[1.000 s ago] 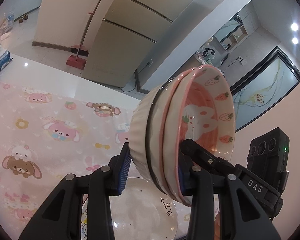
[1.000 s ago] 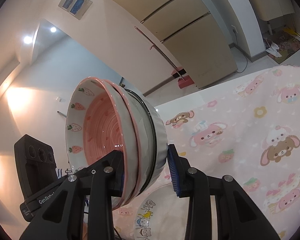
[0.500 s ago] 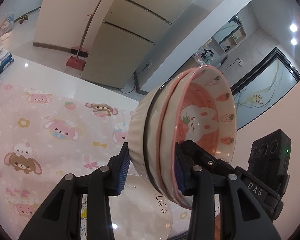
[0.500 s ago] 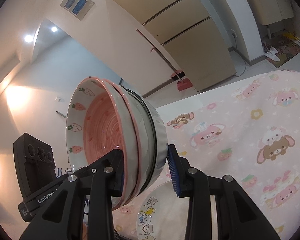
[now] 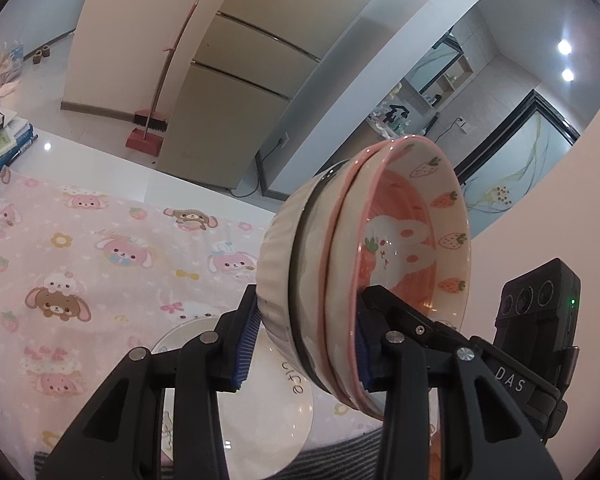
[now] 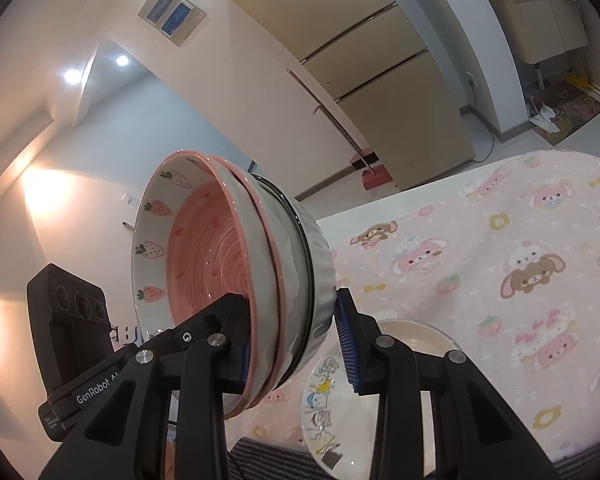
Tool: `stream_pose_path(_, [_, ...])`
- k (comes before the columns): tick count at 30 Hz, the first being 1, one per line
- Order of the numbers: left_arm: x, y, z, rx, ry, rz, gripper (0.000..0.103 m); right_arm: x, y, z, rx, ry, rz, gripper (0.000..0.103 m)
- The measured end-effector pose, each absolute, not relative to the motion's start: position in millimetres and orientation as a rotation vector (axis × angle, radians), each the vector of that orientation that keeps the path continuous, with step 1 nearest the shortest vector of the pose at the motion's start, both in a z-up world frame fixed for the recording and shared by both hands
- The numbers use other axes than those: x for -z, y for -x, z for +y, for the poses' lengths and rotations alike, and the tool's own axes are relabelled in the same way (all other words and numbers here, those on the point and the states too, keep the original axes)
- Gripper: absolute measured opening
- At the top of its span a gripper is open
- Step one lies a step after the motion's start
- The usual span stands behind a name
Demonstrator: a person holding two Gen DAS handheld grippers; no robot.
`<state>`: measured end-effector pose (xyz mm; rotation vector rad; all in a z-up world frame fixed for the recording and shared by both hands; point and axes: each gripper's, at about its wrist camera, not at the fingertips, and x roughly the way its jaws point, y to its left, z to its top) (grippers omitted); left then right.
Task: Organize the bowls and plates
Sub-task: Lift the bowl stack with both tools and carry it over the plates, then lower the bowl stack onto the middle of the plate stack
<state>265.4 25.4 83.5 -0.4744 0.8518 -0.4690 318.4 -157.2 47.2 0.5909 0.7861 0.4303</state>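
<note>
Right now I have a nested stack of three ceramic bowls [image 5: 364, 264] tipped on its side and lifted clear of the table. Its outer bowl is white and ribbed with a dark rim, and the two inside it are pink-rimmed with printed strawberries; the innermost shows a white rabbit on a pink spiral. My left gripper [image 5: 304, 348] is clamped across one edge of the stack, blue pads pressing the ribbed outside and the pink inside. My right gripper [image 6: 296, 336] grips the opposite edge the same way, jaws partly closed. Below lies a white cartoon-printed plate [image 6: 340, 400] on a pink tablecloth with bunnies and bears [image 6: 500, 264]. Behind stand a beige refrigerator [image 5: 236, 92] and a red broom with dustpan [image 5: 148, 132].
</note>
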Motion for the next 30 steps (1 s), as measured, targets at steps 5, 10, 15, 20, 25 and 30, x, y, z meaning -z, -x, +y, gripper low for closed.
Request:
stream_pose_path(5, [-85, -239, 30, 0.467, 0.482, 0.839, 0.039, -51, -291, -153, -0.437, -0.578, 0.788, 0.037])
stream_pose_path(10, [-75, -215, 32, 0.463, 0.481, 0.838, 0.039, -39, -270, -150, -0.45, -0.581, 0.807, 0.037])
stream_pose_path(15, [-60, -197, 34, 0.471, 0.487, 0.846, 0.039, -22, -253, -150, -0.456, -0.588, 0.821, 0.037])
stream_pose_path(20, [-40, -190, 34, 0.47, 0.502, 0.868, 0.039, -1, -245, -151, -0.461, -0.589, 0.847, 0.037])
stream_pose_path(25, [-23, -190, 34, 0.434, 0.481, 0.894, 0.039, 23, -252, -149, -0.481, -0.614, 0.887, 0.037])
stream_pose_path(30, [-3, -196, 35, 0.414, 0.485, 0.928, 0.039, 47, -257, -144, -0.469, -0.609, 0.944, 0.037])
